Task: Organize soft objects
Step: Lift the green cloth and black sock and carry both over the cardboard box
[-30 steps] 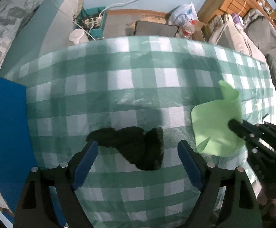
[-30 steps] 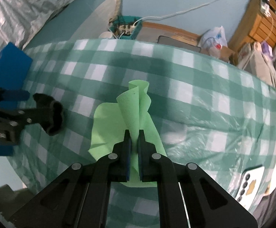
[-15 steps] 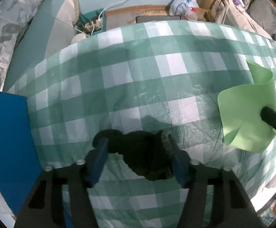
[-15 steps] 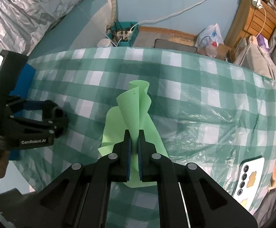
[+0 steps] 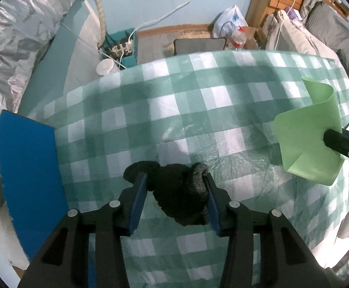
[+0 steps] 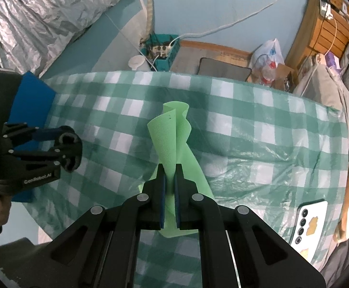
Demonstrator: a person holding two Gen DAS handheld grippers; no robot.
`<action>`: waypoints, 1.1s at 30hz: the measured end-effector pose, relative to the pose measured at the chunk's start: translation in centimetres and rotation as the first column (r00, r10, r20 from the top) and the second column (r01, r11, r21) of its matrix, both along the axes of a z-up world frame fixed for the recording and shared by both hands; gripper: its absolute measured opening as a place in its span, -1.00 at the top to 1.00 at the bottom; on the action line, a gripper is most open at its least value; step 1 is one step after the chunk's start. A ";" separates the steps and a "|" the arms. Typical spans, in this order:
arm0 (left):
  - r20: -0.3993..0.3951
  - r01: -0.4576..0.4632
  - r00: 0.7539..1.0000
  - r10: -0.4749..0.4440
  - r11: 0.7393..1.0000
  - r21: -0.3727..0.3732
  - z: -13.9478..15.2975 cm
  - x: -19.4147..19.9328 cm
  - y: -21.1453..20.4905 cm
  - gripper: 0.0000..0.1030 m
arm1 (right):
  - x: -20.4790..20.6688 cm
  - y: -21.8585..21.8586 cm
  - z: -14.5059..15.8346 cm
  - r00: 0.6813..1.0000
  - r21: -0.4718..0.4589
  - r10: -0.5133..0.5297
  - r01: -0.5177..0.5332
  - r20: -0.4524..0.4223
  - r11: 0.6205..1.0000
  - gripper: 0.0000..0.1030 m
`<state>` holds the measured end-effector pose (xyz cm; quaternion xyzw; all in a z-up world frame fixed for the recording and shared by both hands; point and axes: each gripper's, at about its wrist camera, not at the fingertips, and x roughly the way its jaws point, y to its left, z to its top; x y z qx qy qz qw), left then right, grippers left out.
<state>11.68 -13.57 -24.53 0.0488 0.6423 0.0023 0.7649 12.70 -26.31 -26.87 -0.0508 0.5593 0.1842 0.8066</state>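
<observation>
A black fuzzy soft object (image 5: 179,194) is squeezed between the blue pads of my left gripper (image 5: 174,180), lifted just above the green checked tablecloth (image 5: 198,110). It also shows in the right wrist view (image 6: 67,144), inside the left gripper (image 6: 71,148). My right gripper (image 6: 170,168) is shut on a light green soft sheet (image 6: 172,132), which stands curled above the jaws and hangs below them. In the left wrist view the sheet (image 5: 306,144) hangs at the right, held by the right gripper (image 5: 328,139).
A blue box (image 5: 28,168) sits at the table's left edge. A white phone (image 6: 308,225) lies near the right front corner. Beyond the table's far edge are a teal basket with a power strip (image 5: 121,48), a plastic bag (image 5: 229,21) and bedding (image 5: 318,31).
My left gripper has closed on the black soft object and raised it off the cloth. My right gripper has lifted the green sheet higher and away from the table.
</observation>
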 end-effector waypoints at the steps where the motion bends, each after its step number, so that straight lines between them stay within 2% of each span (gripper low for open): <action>1: 0.007 -0.003 1.000 0.003 1.000 -0.004 0.3 -0.2 0.1 0.09 | -0.1 0.0 0.2 1.000 0.000 0.001 -0.001 0.003 1.000 0.89; 18: 0.124 0.003 0.992 0.005 0.998 -0.067 8.8 -2.3 2.6 0.09 | -1.8 2.4 6.4 0.998 0.037 -0.004 0.002 0.068 0.999 0.89; 25: 0.144 -0.002 0.989 0.018 0.994 -0.107 11.0 -3.3 3.8 0.09 | -2.5 3.7 8.2 0.996 0.061 -0.005 0.000 0.086 0.998 0.89; 33: 0.171 -0.009 0.985 0.028 0.994 -0.111 12.7 -4.8 5.4 0.09 | -2.9 6.3 10.1 0.994 0.080 0.029 -0.038 0.110 0.996 0.89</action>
